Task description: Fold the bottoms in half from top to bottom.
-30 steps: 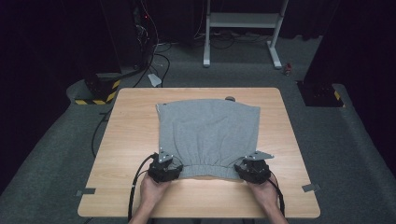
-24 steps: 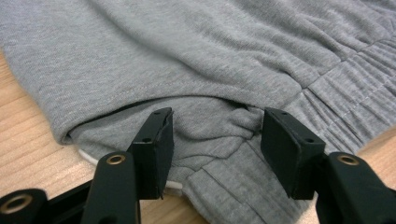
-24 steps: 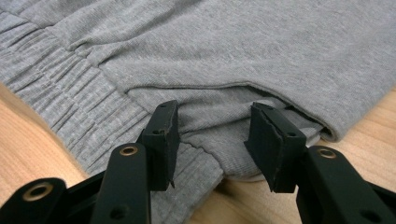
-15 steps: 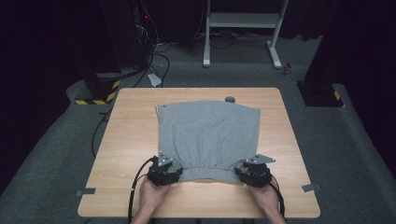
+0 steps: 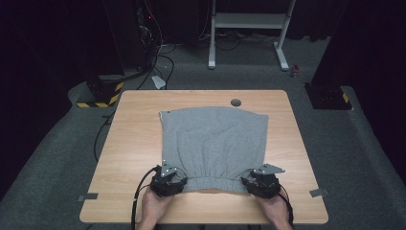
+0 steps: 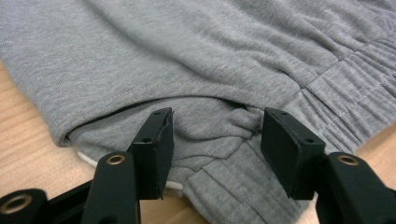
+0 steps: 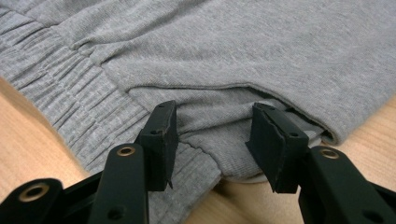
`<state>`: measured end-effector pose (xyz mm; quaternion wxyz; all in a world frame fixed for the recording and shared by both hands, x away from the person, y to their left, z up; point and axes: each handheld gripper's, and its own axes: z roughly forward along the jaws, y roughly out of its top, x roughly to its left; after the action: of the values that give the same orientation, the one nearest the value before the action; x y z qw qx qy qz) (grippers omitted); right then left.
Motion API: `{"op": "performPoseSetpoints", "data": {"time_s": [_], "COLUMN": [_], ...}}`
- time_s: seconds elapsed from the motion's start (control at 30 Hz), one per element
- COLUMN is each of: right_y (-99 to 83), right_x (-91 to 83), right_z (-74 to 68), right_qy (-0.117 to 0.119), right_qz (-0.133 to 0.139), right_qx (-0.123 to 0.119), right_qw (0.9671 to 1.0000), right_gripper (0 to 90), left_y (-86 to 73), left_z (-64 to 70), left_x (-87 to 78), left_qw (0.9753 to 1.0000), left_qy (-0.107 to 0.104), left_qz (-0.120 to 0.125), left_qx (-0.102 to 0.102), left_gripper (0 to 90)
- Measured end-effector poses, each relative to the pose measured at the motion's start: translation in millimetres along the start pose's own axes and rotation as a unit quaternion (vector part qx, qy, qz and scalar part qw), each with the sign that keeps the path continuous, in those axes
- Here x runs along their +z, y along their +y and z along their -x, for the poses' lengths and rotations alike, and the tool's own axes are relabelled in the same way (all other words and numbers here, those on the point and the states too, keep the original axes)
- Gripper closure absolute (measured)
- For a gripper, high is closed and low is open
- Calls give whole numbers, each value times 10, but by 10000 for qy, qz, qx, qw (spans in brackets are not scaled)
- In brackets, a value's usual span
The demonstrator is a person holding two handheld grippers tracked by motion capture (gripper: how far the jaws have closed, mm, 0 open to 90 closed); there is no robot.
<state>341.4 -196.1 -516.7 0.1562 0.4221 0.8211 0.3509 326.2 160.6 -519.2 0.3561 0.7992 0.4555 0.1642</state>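
Note:
A grey knit garment (image 5: 213,143) lies flat on the wooden table (image 5: 134,143), with its gathered elastic waistband (image 5: 210,183) toward the near edge. My left gripper (image 5: 170,179) is at the waistband's left corner and my right gripper (image 5: 258,182) at its right corner. In the left gripper view the gripper (image 6: 215,126) is open, and bunched cloth (image 6: 187,56) lies between its jaws with a gap on each side. The right gripper (image 7: 212,119) is likewise open around the folded corner of the garment (image 7: 233,46). Neither pad presses the fabric.
A round cable hole (image 5: 235,102) is near the table's far edge. Grey tape marks (image 5: 87,197) sit at the near corners. On the floor beyond are a white stand (image 5: 249,28), cables and a yellow-black striped box (image 5: 103,93).
Both grippers have drawn back a little toward the near edge, and the garment's far edge has slid slightly nearer with them.

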Motion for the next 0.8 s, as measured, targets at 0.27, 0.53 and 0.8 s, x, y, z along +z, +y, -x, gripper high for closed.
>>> {"op": "performPoseSetpoints", "data": {"time_s": [0.27, 0.53, 0.8], "right_y": [-84, -165, -104], "right_x": [-86, -158, -235], "right_z": [-68, -107, -141], "right_qy": [16, 68, 85], "right_qz": [-22, 15, 16], "right_qx": [-45, -100, 15], "right_qw": [10000, 9999, 10000], "right_gripper": [507, 499, 455], "left_y": [-75, -157, -109], "left_z": [68, 137, 113], "left_x": [-74, -155, -235], "left_qw": [9999, 9998, 9993], "left_qy": [-49, -166, -381], "left_qz": [-13, -19, 31], "left_qx": [113, 124, 31], "left_gripper": [440, 439, 360]}}
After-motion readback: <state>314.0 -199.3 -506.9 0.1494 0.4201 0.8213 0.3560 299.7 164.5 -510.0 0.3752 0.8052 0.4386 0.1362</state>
